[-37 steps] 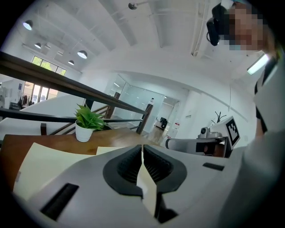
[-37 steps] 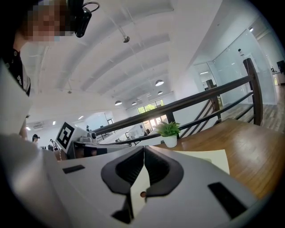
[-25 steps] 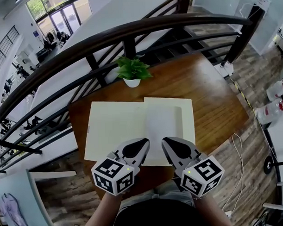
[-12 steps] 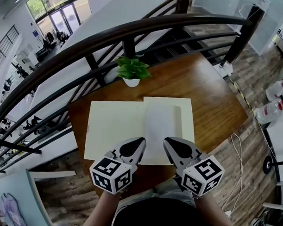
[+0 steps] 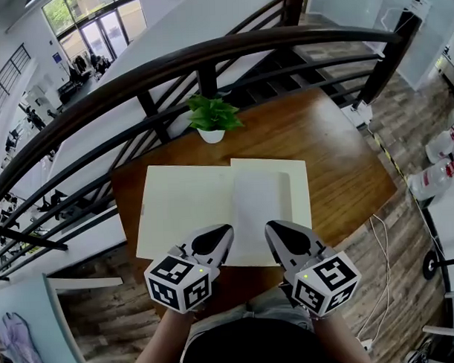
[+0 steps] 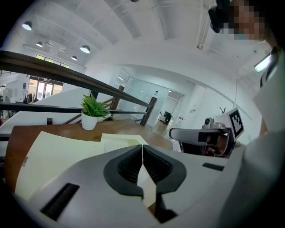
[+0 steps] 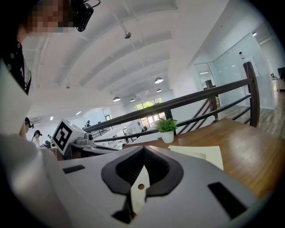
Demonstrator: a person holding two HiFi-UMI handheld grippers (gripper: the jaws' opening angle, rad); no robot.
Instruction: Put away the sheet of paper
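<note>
A white sheet of paper (image 5: 259,209) lies flat across the fold of an open cream folder (image 5: 179,205) on the wooden table (image 5: 337,151). My left gripper (image 5: 227,230) hovers at the sheet's near left corner, jaws shut with nothing seen between them. In the left gripper view its tips (image 6: 142,148) meet over the folder (image 6: 58,151). My right gripper (image 5: 271,226) sits at the sheet's near right part, also shut; in the right gripper view its tips (image 7: 143,148) touch, and pale paper (image 7: 139,196) shows below them.
A small potted plant (image 5: 212,118) stands at the table's far edge, just before a dark curved railing (image 5: 171,60). The table's near edge is right under the grippers. Bare wood shows to the right of the folder. Beyond the railing is a drop to a lower floor.
</note>
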